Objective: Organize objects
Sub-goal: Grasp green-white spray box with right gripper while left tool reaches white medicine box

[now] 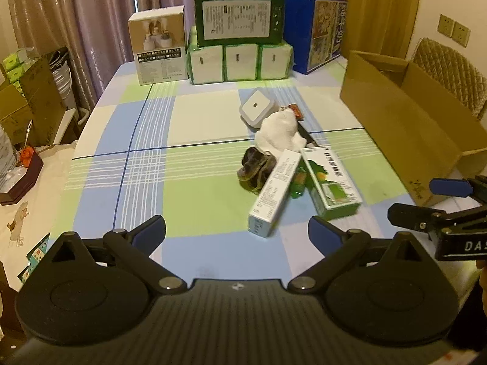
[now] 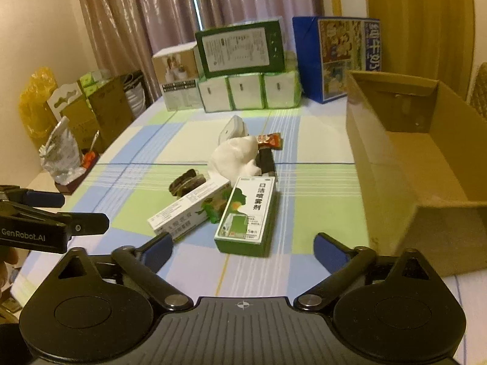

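1. Checked cloth covered the surface (image 2: 319,182); cardboard box (image 2: 426,164) stood at three o'clock.
2. Green spray carton (image 2: 248,216) lay just ahead at twelve; light, stiff; best pinched across its narrow sides.
3. Right claw (image 2: 242,251) and left claw (image 1: 237,231) both gaped, empty.

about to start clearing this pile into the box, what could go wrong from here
1. The long white carton leans on the dark crumpled cloth and a green packet; pulling one may drag the others.
2. The soft white cloth drapes over a black item, so a grab there may lift both.
3. The open brown cardboard box stands close to the right gripper; a swing could knock its wall. Both grippers, left too, are open and empty.
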